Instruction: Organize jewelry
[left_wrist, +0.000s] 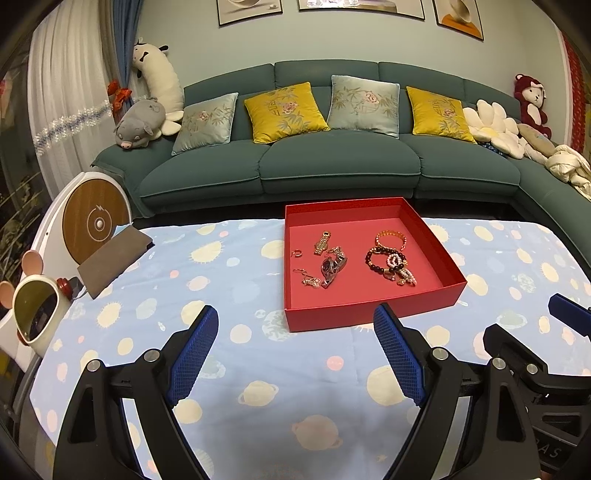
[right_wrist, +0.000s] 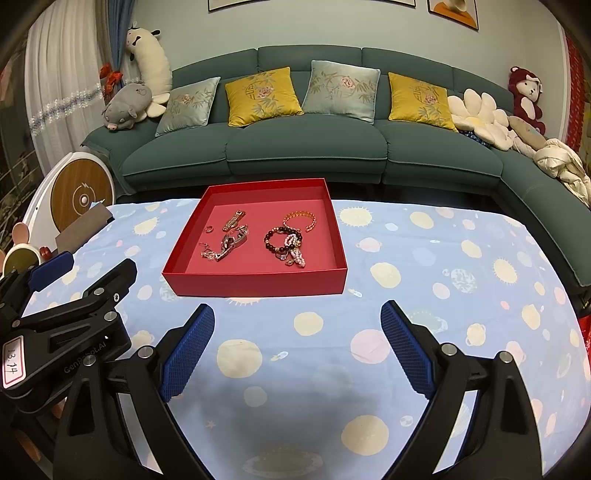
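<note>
Jewelry all lies inside the shallow red cardboard tray (right_wrist: 255, 282) on the planet-print blue tablecloth (right_wrist: 424, 295): gold link watch strap (right_wrist: 233, 220), dark watch (right_wrist: 229, 244) and small ring (right_wrist: 209, 229) at left, gold bangle (right_wrist: 300, 218) and beaded bracelets (right_wrist: 286, 242) at right, so sorted or merely gathered; left gripper (left_wrist: 295, 350) and right gripper (right_wrist: 297, 347) hover before the tray, both spread wide and empty, presumably free to reach in.

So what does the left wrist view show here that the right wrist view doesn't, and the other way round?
Only the left wrist view shows the mirror with pink ears nearly whole and the grey pouch lying flat. Only the right wrist view shows the label reading 13.14 on the left gripper. Both show the red box holding the watch, the gold bracelet and the dark bead bracelet, on the planet-print cloth, with both grippers open and empty.
</note>
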